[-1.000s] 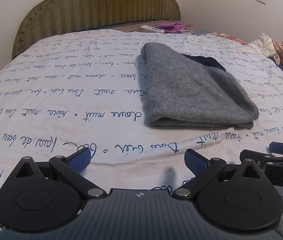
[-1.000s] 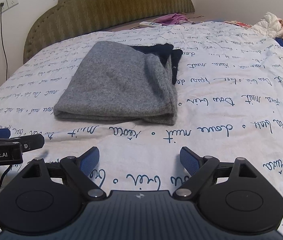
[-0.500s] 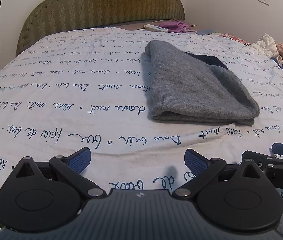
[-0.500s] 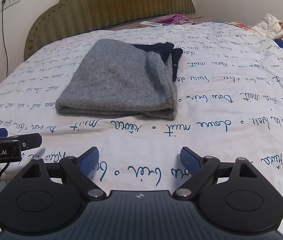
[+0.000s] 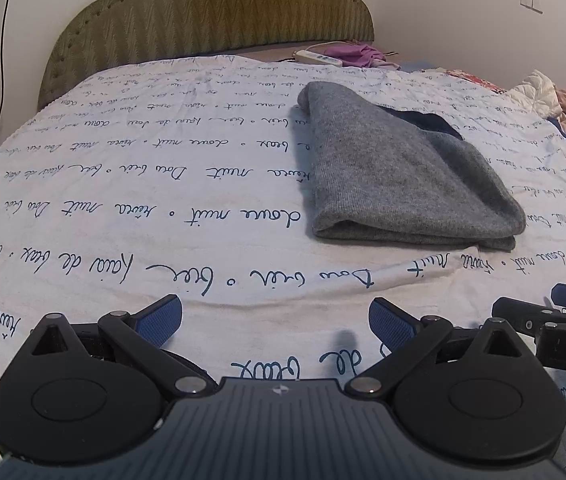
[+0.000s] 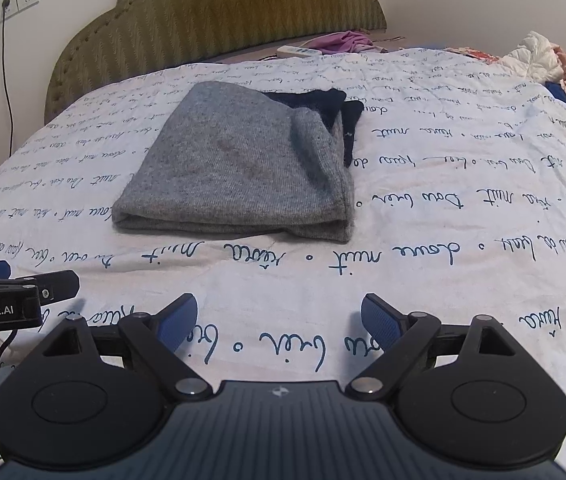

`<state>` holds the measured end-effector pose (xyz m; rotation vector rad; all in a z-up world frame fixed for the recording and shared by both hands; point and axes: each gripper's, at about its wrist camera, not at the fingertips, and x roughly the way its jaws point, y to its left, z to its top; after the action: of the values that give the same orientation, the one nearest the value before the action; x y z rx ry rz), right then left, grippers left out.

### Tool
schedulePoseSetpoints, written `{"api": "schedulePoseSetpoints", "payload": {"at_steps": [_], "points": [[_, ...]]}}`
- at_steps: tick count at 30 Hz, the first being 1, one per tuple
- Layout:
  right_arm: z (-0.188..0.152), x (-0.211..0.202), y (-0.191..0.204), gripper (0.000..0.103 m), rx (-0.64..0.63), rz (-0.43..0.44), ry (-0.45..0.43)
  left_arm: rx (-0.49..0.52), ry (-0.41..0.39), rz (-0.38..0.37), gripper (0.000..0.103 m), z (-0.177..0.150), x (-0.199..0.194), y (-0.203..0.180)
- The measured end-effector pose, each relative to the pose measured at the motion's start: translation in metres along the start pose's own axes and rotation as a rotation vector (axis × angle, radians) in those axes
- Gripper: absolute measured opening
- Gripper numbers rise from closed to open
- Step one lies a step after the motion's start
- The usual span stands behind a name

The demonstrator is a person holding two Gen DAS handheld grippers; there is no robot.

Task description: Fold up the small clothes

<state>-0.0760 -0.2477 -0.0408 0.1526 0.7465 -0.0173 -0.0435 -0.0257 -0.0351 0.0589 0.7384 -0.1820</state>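
Grey knit garment [image 6: 239, 164]: folded flat, mid-bed on script-print bedsheet [image 6: 423, 216]; judged done or near done. 
Dark navy item [image 6: 323, 100]: tucked under garment's far edge, partly hidden. 
Left gripper [image 5: 275, 318]: nearer than garment, apart from it, jaws wide, empty; likely between steps. 
Right gripper [image 6: 279, 314]: beside left one, same nearer side, jaws wide, nothing held. 
Clothes heap [image 6: 543, 60]: far right of garment, probably awaiting folding. 
Headboard [image 6: 219, 20]: behind garment.
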Motion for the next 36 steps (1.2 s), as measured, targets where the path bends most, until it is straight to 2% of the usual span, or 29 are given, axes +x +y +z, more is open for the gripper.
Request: {"api": "schedulePoseSetpoints", "payload": {"at_steps": [36], "points": [[0.0005,-0.0004,-0.0032,0.090,-0.013,-0.013,-0.002,0.017,0.016,0.012,0.101,-0.0029,0.0037,-0.0002]]}}
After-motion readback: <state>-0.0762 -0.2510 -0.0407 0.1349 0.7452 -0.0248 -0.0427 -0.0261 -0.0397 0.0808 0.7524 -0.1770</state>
